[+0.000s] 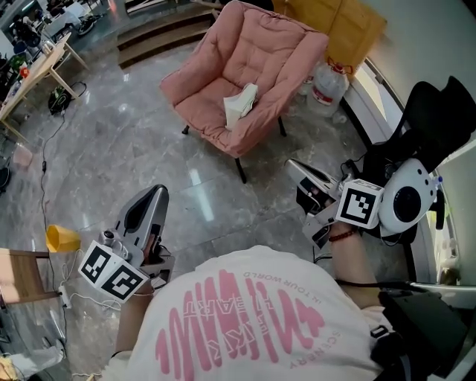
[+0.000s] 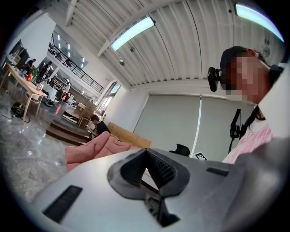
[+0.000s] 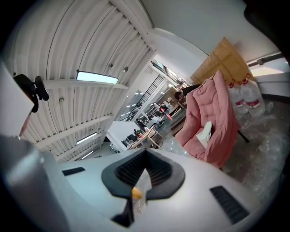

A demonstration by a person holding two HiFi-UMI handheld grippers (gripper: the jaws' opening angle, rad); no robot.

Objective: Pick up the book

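Observation:
A white book [image 1: 240, 104] lies on the seat of a pink padded chair [image 1: 275, 52] in the head view. In the right gripper view the book [image 3: 206, 132] shows tilted on the same chair [image 3: 213, 113]. My left gripper [image 1: 158, 191] is low at the left over the grey floor, well short of the chair, jaws shut and empty. My right gripper [image 1: 292, 162] is right of the chair's front leg, also shut with nothing held. In their own views, the left gripper [image 2: 146, 152] and right gripper [image 3: 146, 153] have jaws pressed together. The left gripper view catches only the chair's edge [image 2: 95, 147].
Large water bottles [image 1: 327, 82] and a cardboard sheet [image 1: 338, 22] stand behind the chair. A black chair and gear [image 1: 428, 111] crowd the right side. A yellow object [image 1: 61, 238] and wooden stool [image 1: 22, 275] sit at the left; a long table [image 1: 33, 71] is far left.

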